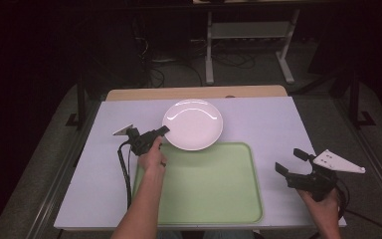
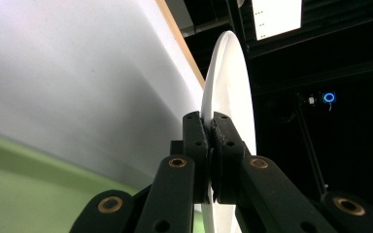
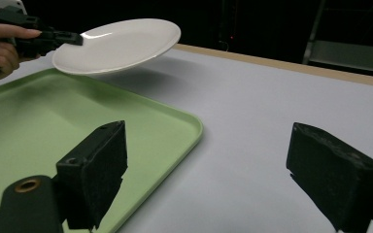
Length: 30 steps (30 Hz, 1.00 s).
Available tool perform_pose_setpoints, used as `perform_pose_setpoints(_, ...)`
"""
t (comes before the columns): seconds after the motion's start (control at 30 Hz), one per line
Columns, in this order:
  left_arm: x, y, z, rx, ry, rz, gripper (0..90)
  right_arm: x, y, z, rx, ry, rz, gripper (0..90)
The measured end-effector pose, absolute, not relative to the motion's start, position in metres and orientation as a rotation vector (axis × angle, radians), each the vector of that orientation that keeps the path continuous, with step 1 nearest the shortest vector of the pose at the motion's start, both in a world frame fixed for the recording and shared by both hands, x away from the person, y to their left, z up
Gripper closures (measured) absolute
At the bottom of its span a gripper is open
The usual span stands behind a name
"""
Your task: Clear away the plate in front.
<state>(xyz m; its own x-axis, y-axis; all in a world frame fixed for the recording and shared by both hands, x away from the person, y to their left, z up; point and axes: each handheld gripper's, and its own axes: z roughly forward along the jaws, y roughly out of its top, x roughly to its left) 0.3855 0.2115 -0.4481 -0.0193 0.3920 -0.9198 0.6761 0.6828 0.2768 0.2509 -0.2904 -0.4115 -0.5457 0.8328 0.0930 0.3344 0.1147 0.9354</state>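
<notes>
High view: my left gripper (image 1: 163, 131) is clamped on the near-left rim of the white plate (image 1: 193, 124), which sits over the far edge of the green tray (image 1: 204, 199) and the white table (image 1: 278, 129). Right gripper view shows the plate (image 3: 119, 46) lifted clear, tilted, with a shadow beneath it, so it is carried, not resting. Left gripper view confirms both jaws pinched tight on the thin rim of the plate (image 2: 228, 82).

My right gripper (image 1: 292, 163) hangs with jaws spread wide, holding nothing, near the right edge of the table, just beside the tray.

Step, as I judge it: 1 plate in transit, likely toward the tray. Next move needs level lowering and a slow release; 1-sided rim grip may let it swing.

Materials: plate glossy, round, shallow, probably ceramic. Tray matte, rectangular, rounded corners, raised lip. Table smooth, with wood strip along far edge.
</notes>
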Motion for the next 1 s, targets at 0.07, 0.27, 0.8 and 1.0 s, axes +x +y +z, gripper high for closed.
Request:
perform_pose_setpoints(0.07,0.382,0.216,-0.446,0.899,1.637,-0.276,87.1,0.251,-0.290,-0.411,1.132,1.935,1.430,13.8)
perform_pose_setpoints(0.27,0.370,0.227,-0.445,0.913,1.621,-0.280,87.1,0.251,-0.290,-0.412,1.135,1.942,1.422,13.7)
perform_pose_setpoints(0.8,0.350,0.242,-0.438,0.957,1.604,-0.293,87.0,0.251,-0.289,-0.413,1.140,1.946,1.417,13.5)
perform_pose_setpoints(1.0,0.345,0.244,-0.433,1.000,1.590,-0.286,87.1,0.251,-0.288,-0.413,1.137,1.955,1.412,13.5)
